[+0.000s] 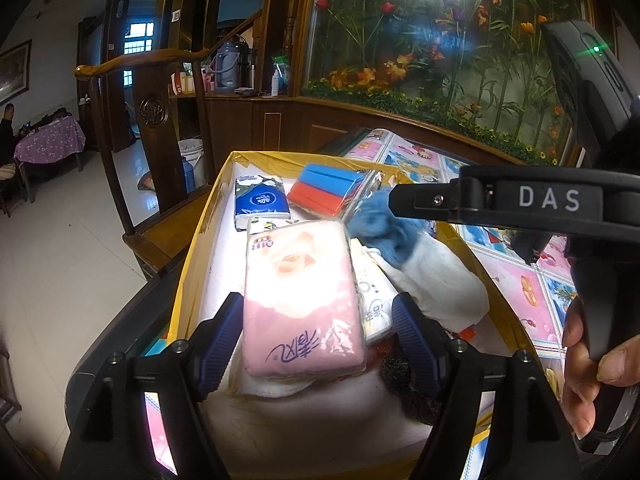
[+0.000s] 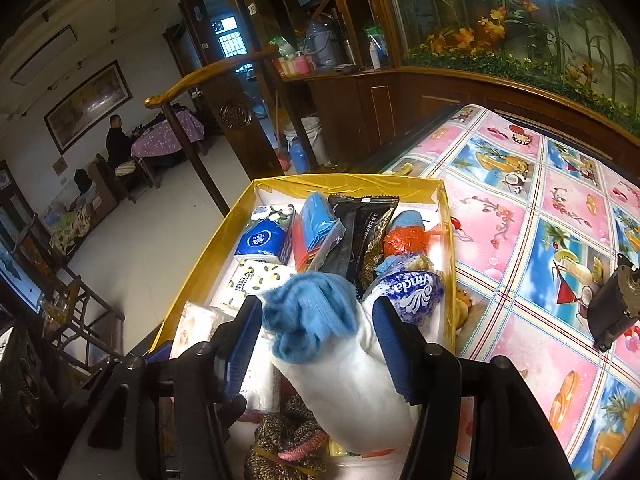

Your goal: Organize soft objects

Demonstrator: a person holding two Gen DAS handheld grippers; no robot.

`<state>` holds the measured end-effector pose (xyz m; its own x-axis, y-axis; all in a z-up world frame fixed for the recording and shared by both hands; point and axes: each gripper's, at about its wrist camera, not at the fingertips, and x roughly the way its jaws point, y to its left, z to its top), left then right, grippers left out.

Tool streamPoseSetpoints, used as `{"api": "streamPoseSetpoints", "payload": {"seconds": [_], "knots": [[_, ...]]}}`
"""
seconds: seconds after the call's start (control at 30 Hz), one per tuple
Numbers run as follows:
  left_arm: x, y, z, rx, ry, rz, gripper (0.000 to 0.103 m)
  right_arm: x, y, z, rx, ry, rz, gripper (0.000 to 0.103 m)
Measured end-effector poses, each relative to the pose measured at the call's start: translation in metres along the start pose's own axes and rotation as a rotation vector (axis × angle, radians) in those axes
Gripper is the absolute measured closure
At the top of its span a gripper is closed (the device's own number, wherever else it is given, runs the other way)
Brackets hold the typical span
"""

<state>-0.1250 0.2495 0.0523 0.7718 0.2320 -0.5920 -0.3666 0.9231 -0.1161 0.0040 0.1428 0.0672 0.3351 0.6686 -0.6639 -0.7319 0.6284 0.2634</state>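
Observation:
A yellow-rimmed box (image 1: 208,220) (image 2: 344,180) holds soft goods. A pink tissue pack (image 1: 300,300) lies on the pile between the fingers of my left gripper (image 1: 318,304), which stands open, with a gap at the right pad. My right gripper (image 2: 316,306) is open around a blue-and-white fluffy cloth (image 2: 320,320) (image 1: 420,268) that rests in the box, the pads just off it. One finger (image 1: 440,200) of the right gripper crosses the left wrist view, with a hand (image 1: 592,360) on its handle. Also in the box are a blue tissue pack (image 1: 262,202) (image 2: 262,242) and a blue-and-red sponge pack (image 1: 328,192).
The box sits at the left end of a table with a pink-and-blue patterned cloth (image 2: 540,240). A small black device (image 2: 612,312) lies on it. A wooden chair (image 1: 132,120) stands left of the box. A wooden cabinet with flowers (image 1: 440,60) runs behind. A person (image 2: 116,140) sits far off.

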Motion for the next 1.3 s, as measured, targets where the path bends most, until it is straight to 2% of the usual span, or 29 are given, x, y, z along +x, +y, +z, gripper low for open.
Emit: {"api": "streamPoseSetpoints", "payload": {"seconds": [0.2, 0.37, 0.63, 0.7, 0.8, 0.93, 1.1, 1.3], "knots": [[-0.004, -0.004, -0.002, 0.02, -0.014, -0.001, 0.014, -0.014, -0.008, -0.006, 0.015, -0.026, -0.014, 0.031], [-0.006, -0.006, -0.004, 0.02, -0.013, -0.006, 0.01, -0.033, -0.016, -0.015, 0.043, -0.067, -0.018, 0.026], [-0.018, -0.007, -0.003, 0.008, -0.043, 0.014, 0.006, -0.073, -0.023, -0.039, 0.071, -0.156, -0.045, 0.011], [-0.025, -0.007, 0.0, 0.014, -0.053, 0.036, 0.006, -0.086, -0.026, -0.048, 0.068, -0.181, -0.06, 0.01], [-0.041, -0.004, 0.002, 0.021, -0.073, 0.038, 0.0, -0.102, -0.029, -0.065, 0.044, -0.204, -0.088, 0.009], [-0.057, -0.004, 0.002, 0.041, -0.077, 0.035, 0.0, -0.117, -0.03, -0.092, 0.015, -0.216, -0.105, 0.007], [-0.069, -0.01, -0.001, 0.071, -0.048, 0.057, 0.0, -0.131, -0.021, -0.122, -0.056, -0.238, -0.121, 0.007], [-0.076, -0.02, -0.004, 0.108, -0.048, 0.117, 0.0, -0.133, -0.011, -0.13, -0.112, -0.269, -0.129, 0.006]]}}
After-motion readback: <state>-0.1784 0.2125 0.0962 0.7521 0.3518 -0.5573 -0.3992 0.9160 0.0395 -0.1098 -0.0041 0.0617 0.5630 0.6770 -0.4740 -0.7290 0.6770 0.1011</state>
